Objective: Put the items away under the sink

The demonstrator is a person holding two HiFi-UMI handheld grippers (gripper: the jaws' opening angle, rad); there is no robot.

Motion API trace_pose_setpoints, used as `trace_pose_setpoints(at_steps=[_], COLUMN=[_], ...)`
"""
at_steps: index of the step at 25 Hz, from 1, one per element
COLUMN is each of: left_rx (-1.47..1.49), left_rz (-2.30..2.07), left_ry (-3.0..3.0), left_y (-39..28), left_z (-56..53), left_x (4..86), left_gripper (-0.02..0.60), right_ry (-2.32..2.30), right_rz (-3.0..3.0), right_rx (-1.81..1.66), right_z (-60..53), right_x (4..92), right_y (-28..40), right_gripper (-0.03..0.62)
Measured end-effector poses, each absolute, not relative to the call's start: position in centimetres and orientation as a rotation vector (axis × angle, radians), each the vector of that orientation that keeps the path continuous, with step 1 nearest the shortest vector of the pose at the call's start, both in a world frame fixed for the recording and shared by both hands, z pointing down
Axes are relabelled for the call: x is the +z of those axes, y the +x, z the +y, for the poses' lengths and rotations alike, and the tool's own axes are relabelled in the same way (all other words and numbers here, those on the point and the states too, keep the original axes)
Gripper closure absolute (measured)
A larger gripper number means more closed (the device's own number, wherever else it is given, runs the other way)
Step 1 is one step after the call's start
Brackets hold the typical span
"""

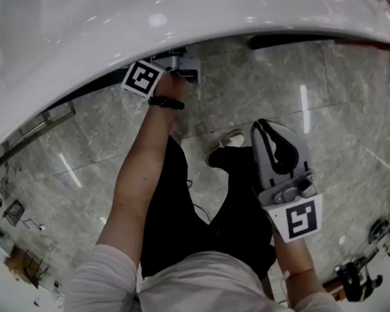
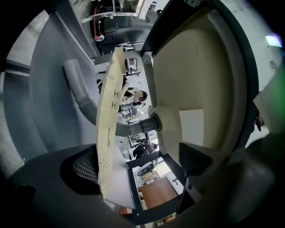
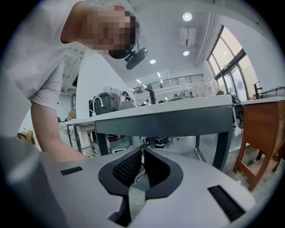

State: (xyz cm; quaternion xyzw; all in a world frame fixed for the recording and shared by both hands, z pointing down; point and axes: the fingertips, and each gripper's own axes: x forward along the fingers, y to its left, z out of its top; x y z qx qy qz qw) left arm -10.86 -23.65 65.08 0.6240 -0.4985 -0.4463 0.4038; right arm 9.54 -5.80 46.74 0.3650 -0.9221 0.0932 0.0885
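Note:
In the head view my left gripper [image 1: 183, 67] reaches under the rim of the white sink [image 1: 125, 22]. Its view shows the jaws wide apart, left gripper [image 2: 140, 162] open. A thin cream flat item [image 2: 108, 133] with small print stands on edge between them and leans on the left pad [image 2: 84, 169]. The right pad is well clear of it. Above are the cream underside of the basin [image 2: 191, 75], the drain pipe [image 2: 138, 126] and a grey ribbed hose [image 2: 80, 91]. My right gripper [image 1: 270, 128] hangs by my legs, shut and empty [image 3: 140, 167].
A dark metal frame [image 2: 133, 178] runs below the basin. The floor is grey marble [image 1: 324, 96], with the person's shoe [image 1: 227, 140] under the sink edge. The right gripper view shows a grey table [image 3: 169, 118] and a wooden chair [image 3: 262, 129].

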Motion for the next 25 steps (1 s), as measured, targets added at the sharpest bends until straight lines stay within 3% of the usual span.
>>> trace_pose_setpoints(at_steps=[7, 12, 18, 25], left_rx=[-1.177, -1.055, -0.939, -1.044], left_rz=[-1.181, -1.123, -1.218, -1.199], left_ry=[1.595, 1.733, 1.822, 1.687], left_y=[-10.4, -6.9, -7.5, -9.9], left_z=[-24.4, -23.4, -22.9, -23.0], left_x=[61.9, 62.3, 64.2, 64.5], left_gripper=[0.06, 0.055, 0.055, 0.055], right_ry=[1.16, 1.225, 1.301, 1.319], right_rz=[-2.747, -2.728, -2.695, -2.711], right_rx=[0.253, 0.236, 0.252, 0.264], right_z=[-8.5, -10.3, -13.1, -14.3], right_x=[50.2, 52.8, 55.8, 56.6], right_y=[9.5, 9.2, 7.8, 6.2], right_gripper=[0.551, 0.551, 0.551, 0.551])
